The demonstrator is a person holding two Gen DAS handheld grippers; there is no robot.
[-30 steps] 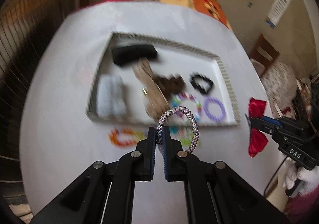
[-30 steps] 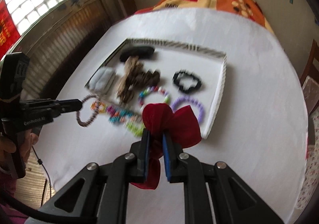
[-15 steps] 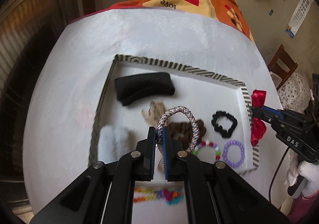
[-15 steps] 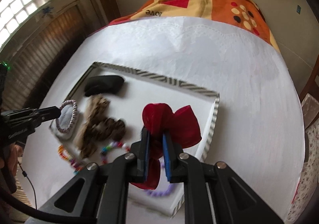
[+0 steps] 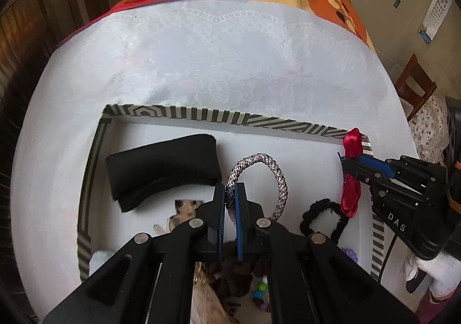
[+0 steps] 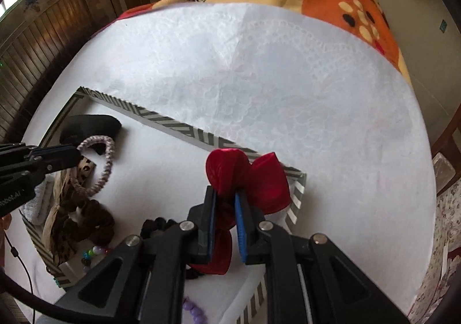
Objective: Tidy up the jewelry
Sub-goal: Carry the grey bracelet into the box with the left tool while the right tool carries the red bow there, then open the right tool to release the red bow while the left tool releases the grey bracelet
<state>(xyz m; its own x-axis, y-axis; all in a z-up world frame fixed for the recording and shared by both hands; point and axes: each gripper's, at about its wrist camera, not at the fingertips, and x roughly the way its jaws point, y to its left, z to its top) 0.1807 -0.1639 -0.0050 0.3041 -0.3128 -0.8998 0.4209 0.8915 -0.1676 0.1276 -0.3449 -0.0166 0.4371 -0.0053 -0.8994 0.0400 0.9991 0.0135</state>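
Two light, soft pieces: left gripper (image 5: 229,194) jaws clamp the braided bracelet's (image 5: 276,171) cord lower left; right gripper (image 6: 225,203) jaws pinch the floppy red bow (image 6: 250,177) mid-knot.

Left gripper (image 5: 229,197) clamped on grey braided rope bracelet (image 5: 269,180) above striped-rim white tray (image 5: 184,115); black fabric pad (image 5: 161,165) left; right gripper (image 5: 350,168) pinching red satin bow (image 5: 352,142).
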